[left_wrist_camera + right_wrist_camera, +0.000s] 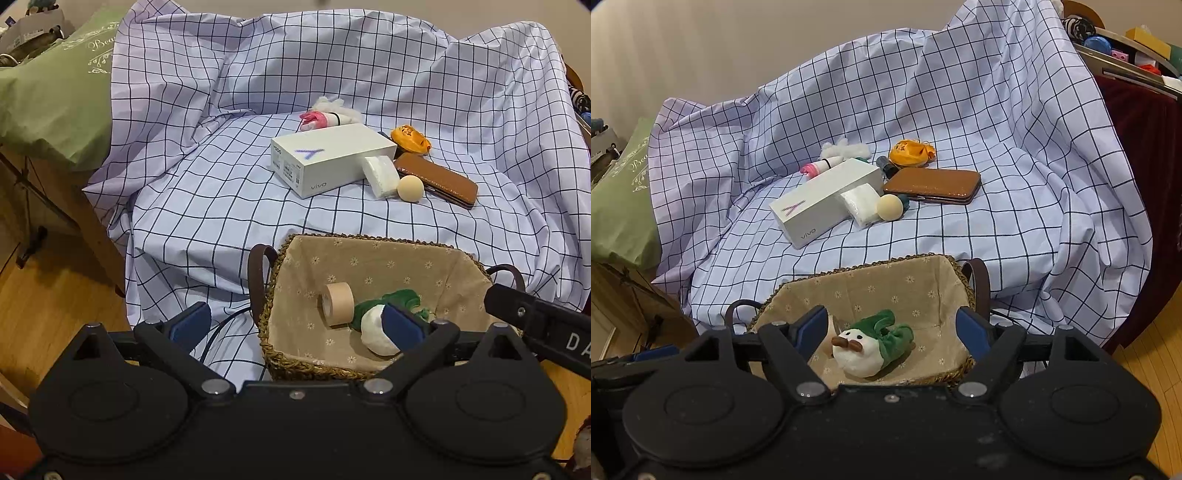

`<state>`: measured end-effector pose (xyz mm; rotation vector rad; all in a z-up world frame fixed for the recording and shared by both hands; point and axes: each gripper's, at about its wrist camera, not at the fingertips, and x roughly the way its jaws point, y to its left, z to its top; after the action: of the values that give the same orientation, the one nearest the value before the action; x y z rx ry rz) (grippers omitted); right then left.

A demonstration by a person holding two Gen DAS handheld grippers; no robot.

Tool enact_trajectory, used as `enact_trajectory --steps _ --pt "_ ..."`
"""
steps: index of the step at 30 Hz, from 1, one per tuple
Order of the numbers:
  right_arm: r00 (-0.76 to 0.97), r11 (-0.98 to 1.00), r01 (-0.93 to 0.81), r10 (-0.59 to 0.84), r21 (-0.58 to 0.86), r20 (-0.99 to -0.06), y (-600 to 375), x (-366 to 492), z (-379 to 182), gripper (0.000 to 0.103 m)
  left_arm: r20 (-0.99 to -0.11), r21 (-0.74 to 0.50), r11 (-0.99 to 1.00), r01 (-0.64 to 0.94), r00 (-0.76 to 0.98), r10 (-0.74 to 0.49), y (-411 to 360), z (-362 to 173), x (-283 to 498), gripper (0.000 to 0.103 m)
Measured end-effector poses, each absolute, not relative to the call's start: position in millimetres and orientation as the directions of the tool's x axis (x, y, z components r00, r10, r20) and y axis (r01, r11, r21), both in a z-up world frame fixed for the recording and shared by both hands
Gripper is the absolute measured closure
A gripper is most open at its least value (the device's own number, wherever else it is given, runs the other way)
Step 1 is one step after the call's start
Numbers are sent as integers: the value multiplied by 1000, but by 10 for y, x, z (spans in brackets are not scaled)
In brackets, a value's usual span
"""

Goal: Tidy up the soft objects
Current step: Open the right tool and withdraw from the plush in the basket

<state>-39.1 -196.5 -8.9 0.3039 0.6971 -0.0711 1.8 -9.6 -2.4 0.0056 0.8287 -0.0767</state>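
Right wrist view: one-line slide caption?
Open right gripper above lined wicker basket holding a green-hatted plush toy; vivo box and brown case behind.

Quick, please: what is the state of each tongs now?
Left tongs: open, holding nothing.
Right tongs: open above the plush toy, not gripping it.

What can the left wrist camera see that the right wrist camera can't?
Only the left wrist view shows the roll of tan tape plainly, standing in the basket, and the right hand-held gripper's black body poking in from the side.

Only the right wrist view shows the plush toy's face and a cluttered shelf.

Both show the white vivo box, cream ball, brown case, orange toy and checked sheet.
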Motion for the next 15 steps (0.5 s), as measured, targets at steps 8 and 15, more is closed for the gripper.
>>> enact_trajectory --steps 8,15 --pt "765 953 165 38 252 -643 -1964 -395 -107 25 -739 -26 998 65 671 -63 -84 -29 25 7" --pt "765 953 166 38 254 -643 -1958 -399 -119 24 -737 -25 998 61 673 -60 -76 -27 26 7"
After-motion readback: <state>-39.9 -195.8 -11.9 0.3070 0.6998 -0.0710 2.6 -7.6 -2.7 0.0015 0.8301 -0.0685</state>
